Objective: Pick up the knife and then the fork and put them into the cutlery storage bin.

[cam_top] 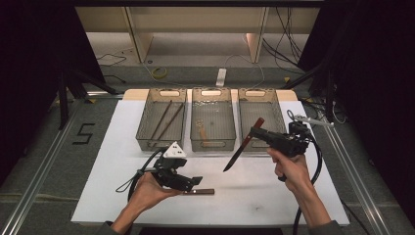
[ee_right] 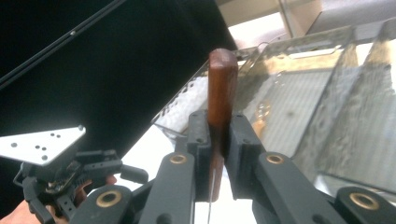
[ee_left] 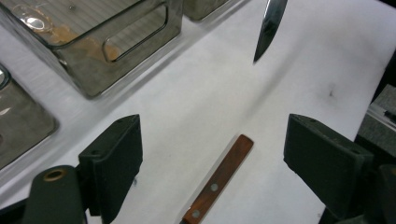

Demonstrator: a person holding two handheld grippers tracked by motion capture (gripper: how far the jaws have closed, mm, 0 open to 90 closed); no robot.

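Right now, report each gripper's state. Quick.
Left gripper: open, jaws wide apart over the wooden-handled knife on the table.
Right gripper: closed on the held knife's wooden handle.

High view looks down from above; gripper views sit close, sharing the knife (cam_top: 243, 143).

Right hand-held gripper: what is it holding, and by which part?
The right hand-held gripper holds a knife by its wooden handle, blade hanging down.
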